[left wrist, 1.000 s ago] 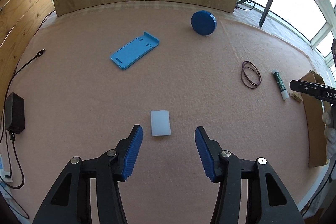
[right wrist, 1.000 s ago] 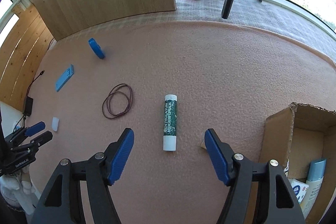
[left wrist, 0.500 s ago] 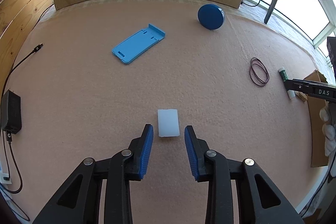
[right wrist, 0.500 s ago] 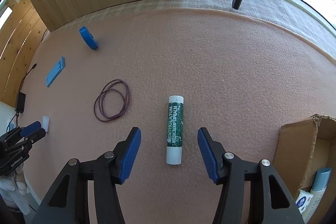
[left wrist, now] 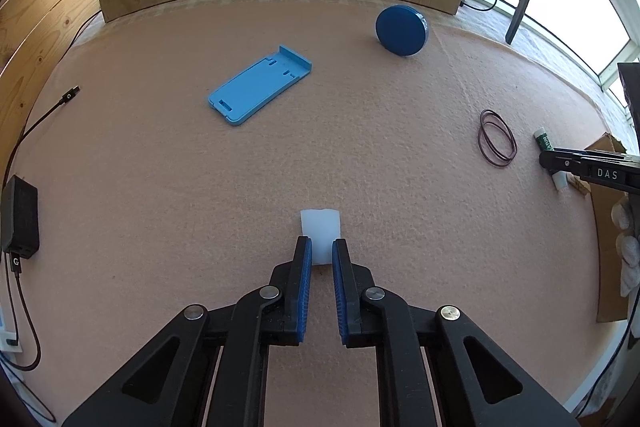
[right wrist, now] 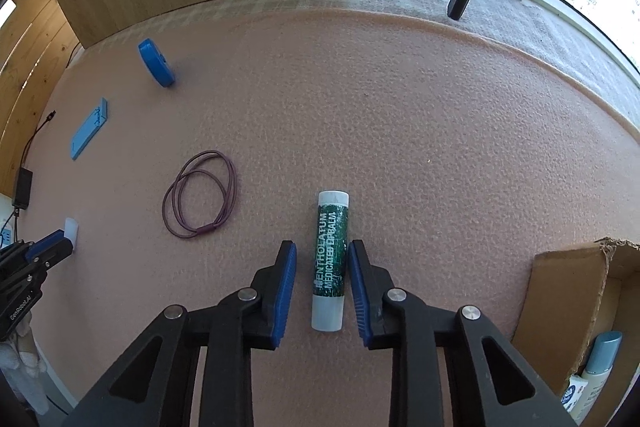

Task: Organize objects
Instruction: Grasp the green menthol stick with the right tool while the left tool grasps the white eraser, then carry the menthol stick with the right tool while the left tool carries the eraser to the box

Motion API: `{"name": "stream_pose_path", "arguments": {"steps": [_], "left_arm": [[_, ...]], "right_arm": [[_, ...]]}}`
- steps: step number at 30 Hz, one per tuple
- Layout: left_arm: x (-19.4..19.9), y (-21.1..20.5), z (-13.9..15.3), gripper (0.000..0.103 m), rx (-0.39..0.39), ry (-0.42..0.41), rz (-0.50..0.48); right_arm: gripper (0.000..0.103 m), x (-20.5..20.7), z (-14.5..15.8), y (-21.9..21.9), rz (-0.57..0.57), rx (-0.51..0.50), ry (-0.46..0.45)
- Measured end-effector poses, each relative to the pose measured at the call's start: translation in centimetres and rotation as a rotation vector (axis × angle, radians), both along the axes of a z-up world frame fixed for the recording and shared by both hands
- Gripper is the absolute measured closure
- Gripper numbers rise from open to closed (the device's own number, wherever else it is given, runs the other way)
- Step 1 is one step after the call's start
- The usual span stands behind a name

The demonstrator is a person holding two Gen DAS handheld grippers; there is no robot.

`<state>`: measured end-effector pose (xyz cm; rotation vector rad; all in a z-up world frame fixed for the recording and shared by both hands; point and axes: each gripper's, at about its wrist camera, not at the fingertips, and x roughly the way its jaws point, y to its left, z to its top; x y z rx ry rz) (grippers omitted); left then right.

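A small white block (left wrist: 320,225) lies on the pink felt mat (left wrist: 200,207). My left gripper (left wrist: 320,251) points down at it; its blue pads press the block's near end on both sides while the jaws are still closing. A green and white lip balm tube (right wrist: 331,227) lies lengthwise between the blue pads of my right gripper (right wrist: 322,245). Those jaws are closing too: the right pad is close to the tube and a gap shows on the left. The left gripper (right wrist: 56,245) with the white block (right wrist: 71,229) also shows at the right wrist view's left edge.
A light blue phone stand (left wrist: 260,91), a dark blue round disc (left wrist: 402,31) and a loop of purple hair bands (right wrist: 200,195) lie on the mat. An open cardboard box (right wrist: 568,299) with bottles stands at the right. A black charger (left wrist: 20,215) lies left.
Both pairs of jaws have narrowed a lot. The left ones came in onto the white block. The right gripper sank towards the lip balm tube, with its pads now close on either side.
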<state>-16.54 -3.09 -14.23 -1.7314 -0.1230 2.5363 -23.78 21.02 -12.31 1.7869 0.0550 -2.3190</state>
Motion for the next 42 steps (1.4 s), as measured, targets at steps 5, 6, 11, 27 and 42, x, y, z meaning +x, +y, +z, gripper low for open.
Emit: {"name": "stream_pose_path", "arguments": {"steps": [5,6,11,27,42], "left_arm": [[0.1,-0.4,0.1,0.097,0.023,0.007,0.017],[0.2,-0.5,0.2,0.097,0.030,0.008,0.022],[0.8,-0.6,0.6,0.098,0.044,0.022,0.026],[3.7,2.2,6.8,0.098,0.100,0.138,-0.053],[3.9,17.9,11.8,0.098,0.209,0.209,-0.347]], "right_arm": [[0.089,0.1,-0.1,-0.4,0.004,0.001,0.006],[0.089,0.2,-0.1,-0.4,0.005,-0.001,0.008],[0.089,0.9,-0.1,-0.5,0.006,-0.013,0.018],[0.089,7.2,6.6,3.4,-0.014,-0.085,0.178],[0.089,17.2,11.7,14.0,-0.199,-0.078,0.303]]}}
